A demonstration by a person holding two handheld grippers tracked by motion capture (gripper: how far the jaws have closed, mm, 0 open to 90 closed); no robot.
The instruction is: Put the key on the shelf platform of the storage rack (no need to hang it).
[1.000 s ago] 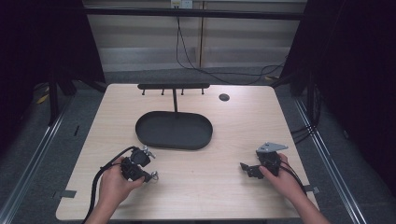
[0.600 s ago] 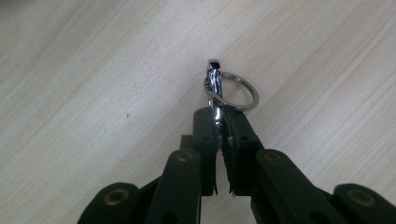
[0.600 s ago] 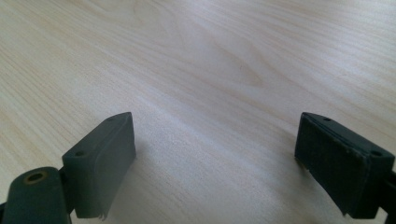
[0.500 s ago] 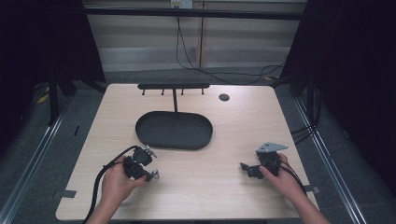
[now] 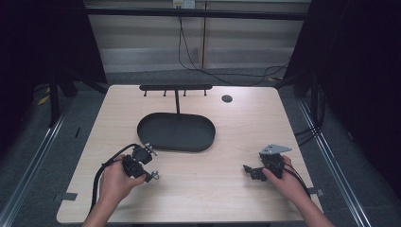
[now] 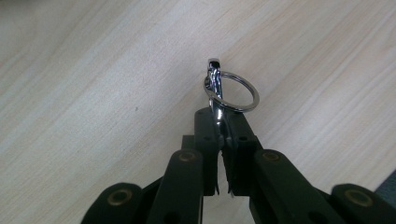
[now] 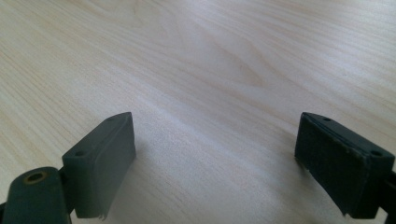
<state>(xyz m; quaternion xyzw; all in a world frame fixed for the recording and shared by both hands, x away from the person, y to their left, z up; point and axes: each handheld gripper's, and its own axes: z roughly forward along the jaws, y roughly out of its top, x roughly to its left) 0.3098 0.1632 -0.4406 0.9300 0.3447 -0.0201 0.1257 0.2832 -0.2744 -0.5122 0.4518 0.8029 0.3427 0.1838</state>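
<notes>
On the left of the pale wood-grain worktop (image 5: 198,189), the person's left hand (image 5: 116,182) holds the left gripper (image 5: 152,176) near the front edge, its black cable looping out to the side and back along the forearm. In the left gripper view its two black fingers (image 6: 208,135) are pressed together on a small shiny metal clasp with a round silver split key ring (image 6: 231,91) — the clasp is pinched upright between the pads and the ring juts past the tips, over the bare wood. In the high view the same ring shows as a small glint at the gripper's tip, just in front of the dark oval metal tray (image 5: 176,131), which sits near the middle of the worktop, apart from the gripper. Behind the tray a thin black post rises to a black horizontal bar with short pegs (image 5: 175,88), and to the right of that bar a small round dark grommet (image 5: 227,98) is set into the wood. Farther right, well apart from the tray, the right hand (image 5: 288,182) holds the right gripper (image 5: 249,171) — a grey three-cornered plate on its top — low over the worktop. In the right gripper view its fingers (image 7: 100,161) stand wide apart with nothing between them, only bare wood.
</notes>
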